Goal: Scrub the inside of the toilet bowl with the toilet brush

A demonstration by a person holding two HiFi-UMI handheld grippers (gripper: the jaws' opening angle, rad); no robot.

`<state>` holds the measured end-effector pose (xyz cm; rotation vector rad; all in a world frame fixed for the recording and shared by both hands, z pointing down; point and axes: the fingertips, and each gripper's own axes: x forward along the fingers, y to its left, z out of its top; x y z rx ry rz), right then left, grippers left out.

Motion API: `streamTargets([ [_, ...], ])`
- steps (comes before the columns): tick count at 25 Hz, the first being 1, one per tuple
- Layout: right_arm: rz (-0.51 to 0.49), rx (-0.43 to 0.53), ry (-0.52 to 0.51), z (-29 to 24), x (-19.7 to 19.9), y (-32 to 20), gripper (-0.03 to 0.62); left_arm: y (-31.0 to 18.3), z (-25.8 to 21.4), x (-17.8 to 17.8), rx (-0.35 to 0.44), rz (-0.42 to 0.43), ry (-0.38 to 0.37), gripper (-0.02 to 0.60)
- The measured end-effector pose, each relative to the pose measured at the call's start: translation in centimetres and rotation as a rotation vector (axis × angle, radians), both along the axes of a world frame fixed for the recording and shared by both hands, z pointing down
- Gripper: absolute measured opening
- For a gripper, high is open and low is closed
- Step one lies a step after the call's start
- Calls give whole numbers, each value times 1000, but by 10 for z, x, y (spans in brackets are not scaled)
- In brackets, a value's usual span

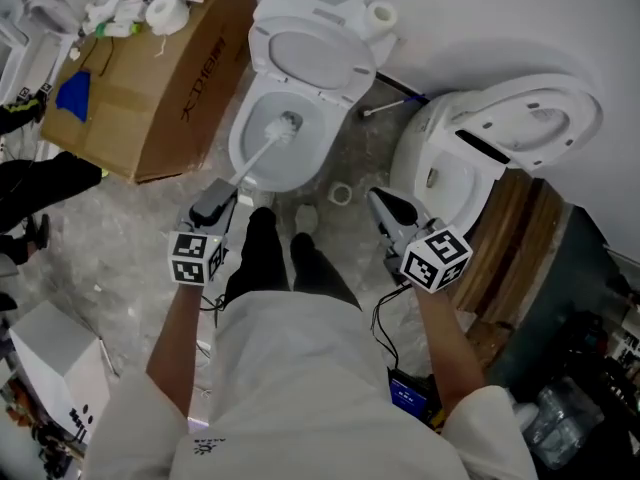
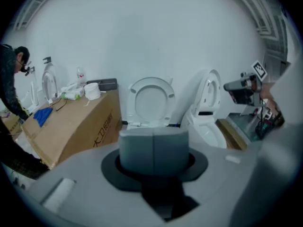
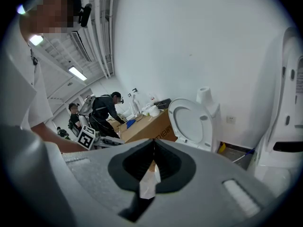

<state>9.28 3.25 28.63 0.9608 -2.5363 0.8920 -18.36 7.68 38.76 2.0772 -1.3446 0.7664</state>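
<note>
Head view, looking steeply down: a person in a pale top stands in front of a white toilet (image 1: 240, 148) with its seat and lid raised. The left gripper (image 1: 225, 190) is clamped on the white handle of the toilet brush (image 1: 260, 151), which slants up and away so that the bristle head sits inside the bowl, near its back wall. The right gripper (image 1: 380, 201) hangs apart from the brush, just in front of a second toilet (image 1: 500, 118) whose lid is also up. A cardboard box (image 1: 150, 78) stands left of the first toilet, and a paper roll (image 1: 380, 14) rests on the cistern. Left gripper view: the two grey jaws are pressed together with only a thin seam between them; the brush itself is hidden below them. Beyond stand both toilets against a white wall, with the box at the left and another person (image 2: 10, 79) bending beside it. Right gripper view: the jaws are closed along a thin line, gripping no tool; a small pale patch shows low at the seam, and what it is cannot be told. The raised lid and the box lie ahead.
</note>
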Motion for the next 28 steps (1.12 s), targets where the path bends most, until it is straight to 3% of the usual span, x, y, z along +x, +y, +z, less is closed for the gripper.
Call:
streamTargets([
  [11, 113, -114, -5, 71, -18, -3, 1, -21, 103, -5, -140, 62, -5, 149],
  [20, 105, -188, 11, 121, -29, 7, 2, -15, 170, 6, -235, 96, 0, 149],
  [28, 159, -226, 4, 147, -22, 0, 1, -9, 220, 5, -314, 133, -80, 149],
])
